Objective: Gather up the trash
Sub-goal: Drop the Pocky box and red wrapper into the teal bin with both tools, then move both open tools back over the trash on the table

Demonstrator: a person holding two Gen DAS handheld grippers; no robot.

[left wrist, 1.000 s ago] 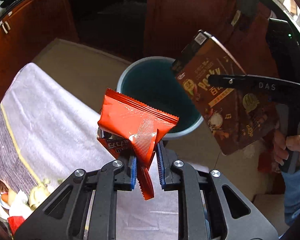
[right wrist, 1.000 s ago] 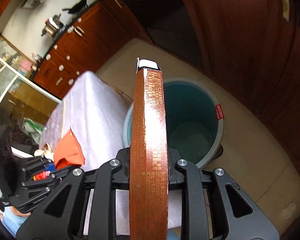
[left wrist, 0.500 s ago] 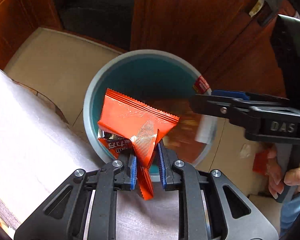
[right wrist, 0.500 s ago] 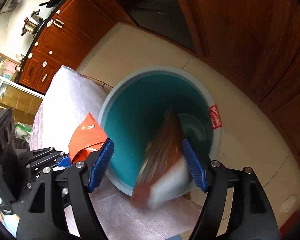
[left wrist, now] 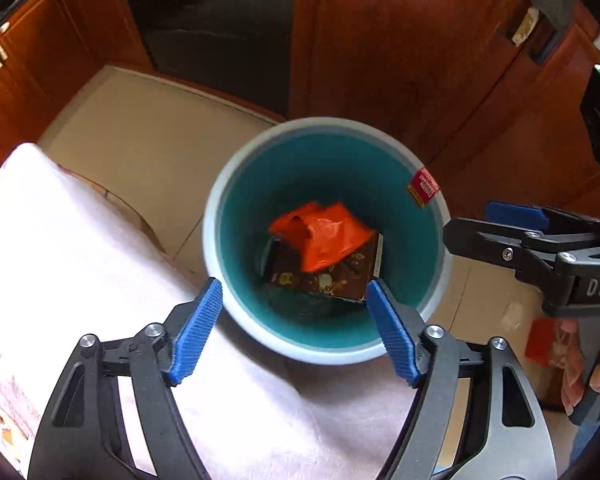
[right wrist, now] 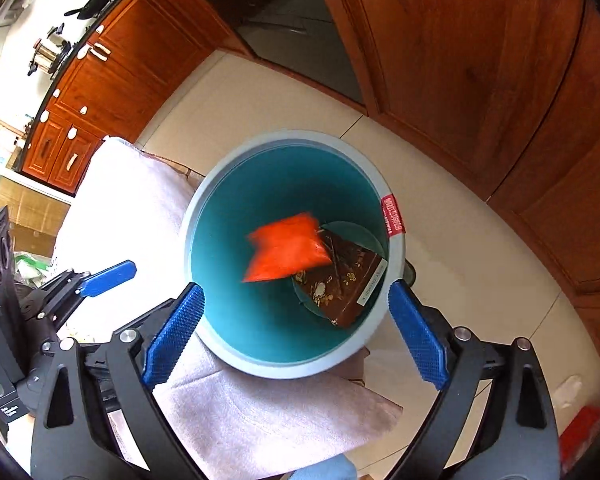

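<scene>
A round bin (left wrist: 214, 220) (right wrist: 189, 240) with a grey rim and teal inside stands on the floor under both grippers. An orange snack wrapper (left wrist: 324, 236) (right wrist: 284, 248), blurred in the right wrist view, is inside it on top of a brown snack box (left wrist: 324, 278) (right wrist: 344, 284). My left gripper (left wrist: 293, 286) (right wrist: 96, 280) hangs over the bin's near rim, its jaws opening with nothing between them. My right gripper (right wrist: 296, 290) (left wrist: 468, 222) is also above the bin, jaws opening wide and empty.
A pale cloth-covered table (left wrist: 80, 240) (right wrist: 132, 200) touches the bin's left side. Wooden cabinets (left wrist: 380, 40) (right wrist: 460, 60) stand behind it on a tiled floor. A red scrap (left wrist: 540, 340) (right wrist: 584, 420) lies on the floor to the right. A person's hand (left wrist: 580, 380) holds the right gripper.
The right gripper opened and the brown box fell into the bin. The left gripper then moved over the bin, opened, and the orange wrapper dropped in.
</scene>
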